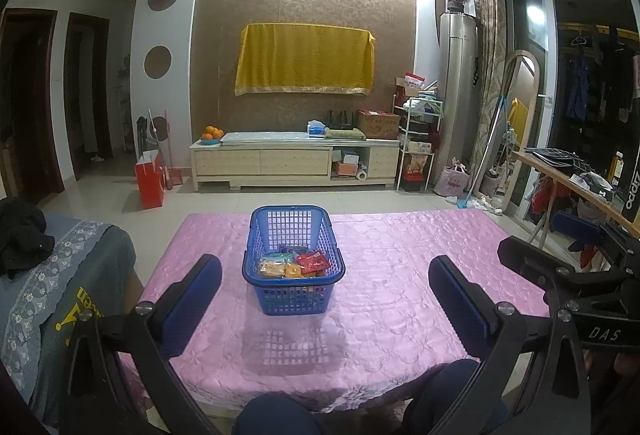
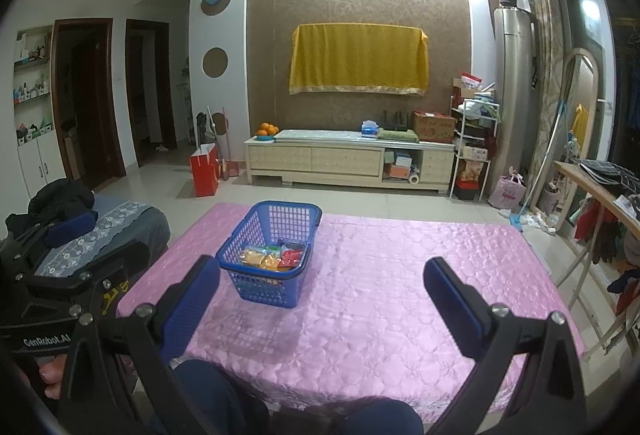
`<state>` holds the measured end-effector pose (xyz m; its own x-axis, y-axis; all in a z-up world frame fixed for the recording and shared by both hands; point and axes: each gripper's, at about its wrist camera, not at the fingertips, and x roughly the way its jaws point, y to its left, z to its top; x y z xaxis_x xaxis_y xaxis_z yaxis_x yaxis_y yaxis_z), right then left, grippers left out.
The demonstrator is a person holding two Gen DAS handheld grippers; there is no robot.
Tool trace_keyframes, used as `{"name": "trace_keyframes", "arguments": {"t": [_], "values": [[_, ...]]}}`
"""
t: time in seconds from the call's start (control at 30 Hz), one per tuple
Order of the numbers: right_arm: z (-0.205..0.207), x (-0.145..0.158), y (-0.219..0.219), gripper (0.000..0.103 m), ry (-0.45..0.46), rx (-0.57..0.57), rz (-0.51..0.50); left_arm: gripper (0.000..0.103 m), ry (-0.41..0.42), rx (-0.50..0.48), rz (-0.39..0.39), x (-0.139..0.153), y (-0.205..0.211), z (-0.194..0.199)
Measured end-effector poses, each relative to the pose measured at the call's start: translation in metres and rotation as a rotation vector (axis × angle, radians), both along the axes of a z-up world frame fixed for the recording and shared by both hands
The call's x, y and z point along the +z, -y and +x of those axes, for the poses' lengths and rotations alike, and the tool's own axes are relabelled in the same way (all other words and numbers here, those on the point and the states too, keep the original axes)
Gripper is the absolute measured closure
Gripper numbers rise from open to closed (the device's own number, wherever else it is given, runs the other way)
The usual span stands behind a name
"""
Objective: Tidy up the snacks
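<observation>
- Knees in dark blue trousers (image 1: pixel 280 415) sit nearest the lens, at the near edge of the table, so the person appears to be seated with both tools held back over the lap.
- Just beyond them, the left gripper (image 1: pixel 325 299) has its two blue-padded fingers spread wide with nothing between them; the right gripper (image 2: pixel 322 301) is spread the same way and is likewise empty.
- Both are held well short of the blue basket (image 1: pixel 256 267), which I read as a resting pose: no reach is under way.
- That basket stands upright on the pink quilted tablecloth (image 1: pixel 420 275), left of the table's middle, within reach of either arm.
- The snack packets (image 1: pixel 296 265) lie in the near end of the basket: yellow and orange ones to the left, a red one to the right, a bluish one behind. No packet lies loose on the cloth, so the sorting looks done, or else not yet begun; I cannot tell which.
- The left wrist view looks almost straight down the basket's length and catches the right gripper's frame at its right edge.
- The right wrist view sees the basket from the right, turned at an angle, and shows the left tool at its left edge with fingertips (image 2: pixel 50 381) of the holding hand under it.
- Only the right view takes in the white shelf unit (image 2: pixel 32 87) on the far left wall.
</observation>
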<state>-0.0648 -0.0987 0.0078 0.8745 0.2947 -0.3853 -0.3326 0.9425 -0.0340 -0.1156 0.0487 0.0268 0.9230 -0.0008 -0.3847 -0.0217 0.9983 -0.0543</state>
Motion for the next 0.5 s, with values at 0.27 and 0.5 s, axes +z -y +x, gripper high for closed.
{"name": "trace_keyframes", "arguments": {"t": [0.27,0.5], "values": [[-0.0037,0.0009,-0.0013,0.000,0.006,-0.006,-0.004,0.001,0.007,-0.010,-0.008,0.0012,-0.0005,-0.0022],[-0.0056,0.0026,-0.0021,0.000,0.007,-0.005,-0.005,0.001,0.010,0.001,0.001,0.0025,-0.0004,-0.0041]]}}
